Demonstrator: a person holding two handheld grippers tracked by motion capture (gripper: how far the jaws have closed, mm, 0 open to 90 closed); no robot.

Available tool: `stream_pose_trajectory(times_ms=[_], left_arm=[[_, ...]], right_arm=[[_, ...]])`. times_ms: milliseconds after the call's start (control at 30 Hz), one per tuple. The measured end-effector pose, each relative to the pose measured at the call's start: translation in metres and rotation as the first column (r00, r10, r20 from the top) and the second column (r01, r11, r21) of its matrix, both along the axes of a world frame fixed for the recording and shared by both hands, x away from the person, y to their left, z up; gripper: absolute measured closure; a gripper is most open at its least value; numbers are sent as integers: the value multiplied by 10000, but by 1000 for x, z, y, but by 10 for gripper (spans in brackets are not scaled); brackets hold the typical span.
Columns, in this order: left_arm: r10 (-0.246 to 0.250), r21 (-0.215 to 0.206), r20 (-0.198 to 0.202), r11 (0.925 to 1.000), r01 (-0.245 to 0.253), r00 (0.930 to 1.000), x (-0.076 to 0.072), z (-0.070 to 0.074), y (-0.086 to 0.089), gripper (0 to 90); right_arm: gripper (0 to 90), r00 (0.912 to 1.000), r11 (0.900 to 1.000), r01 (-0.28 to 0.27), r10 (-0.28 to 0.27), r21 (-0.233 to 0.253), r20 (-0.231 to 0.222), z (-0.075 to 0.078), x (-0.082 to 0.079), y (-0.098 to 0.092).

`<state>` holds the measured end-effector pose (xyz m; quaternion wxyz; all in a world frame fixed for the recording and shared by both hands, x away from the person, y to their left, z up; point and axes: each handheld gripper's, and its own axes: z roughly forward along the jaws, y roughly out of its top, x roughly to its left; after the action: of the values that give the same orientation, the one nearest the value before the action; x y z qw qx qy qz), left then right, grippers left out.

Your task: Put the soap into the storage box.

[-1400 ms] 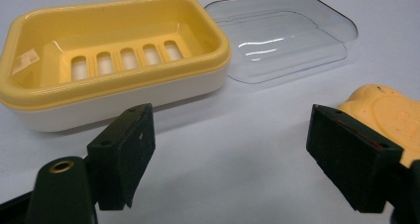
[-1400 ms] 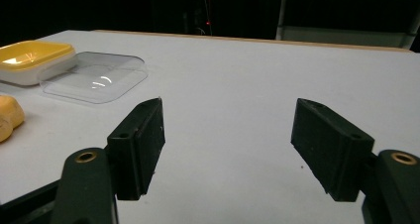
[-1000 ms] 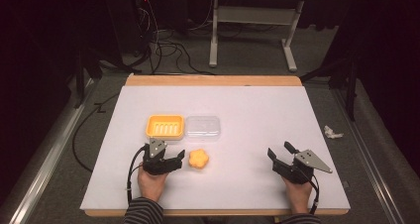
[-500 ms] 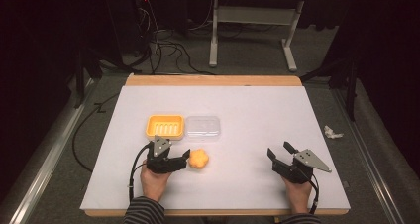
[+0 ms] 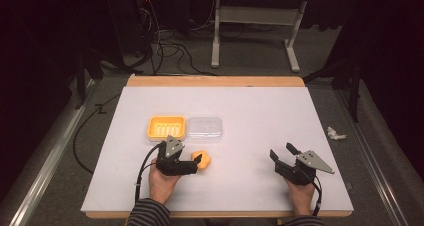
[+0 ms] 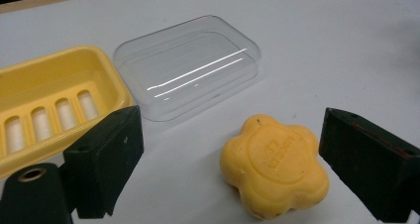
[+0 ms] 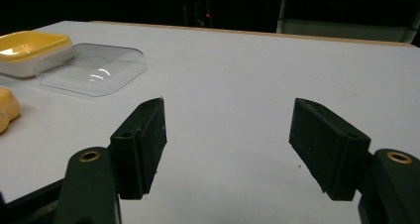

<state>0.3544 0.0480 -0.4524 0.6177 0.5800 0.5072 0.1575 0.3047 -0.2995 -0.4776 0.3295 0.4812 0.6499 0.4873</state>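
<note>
- Left gripper (image 5: pixel 197 162) lies low over the white table (image 5: pixel 260 111), its two matt black jaws spread wide with the soap (image 5: pixel 202 159) between them; in the left gripper view neither jaw touches it
- Soap (image 6: pixel 274 164) is a yellow-orange bar shaped like a rounded flower, smooth and waxy, with a raised round medallion and embossed lettering on top; it rests flat on the table, just in front of the clear lid
- Soap dish (image 5: pixel 166 127) is glossy yellow plastic, a rounded rectangle with slotted drain openings in its floor, sitting touching or almost touching the clear lid (image 5: pixel 205 129)
- Clear lid is thin transparent plastic, a rounded rectangle with faint ridges and bright glints
- Right gripper (image 5: pixel 284 153) sits well apart to the right, its jaws open over bare table
- Compared with half a second before, the left gripper has slid forward so its jaws now flank the soap; the right gripper, dish and lid are where they were
</note>
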Motion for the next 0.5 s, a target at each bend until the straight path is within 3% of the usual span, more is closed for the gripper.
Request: stream_pose_trajectory(times_ms=[500], left_arm=[[-472, 867, -578, 9949, 521, 9972, 0, -11, -19, 78]], right_arm=[[310, 10000, 10000, 0, 0, 19, -10, 0, 0, 0]])
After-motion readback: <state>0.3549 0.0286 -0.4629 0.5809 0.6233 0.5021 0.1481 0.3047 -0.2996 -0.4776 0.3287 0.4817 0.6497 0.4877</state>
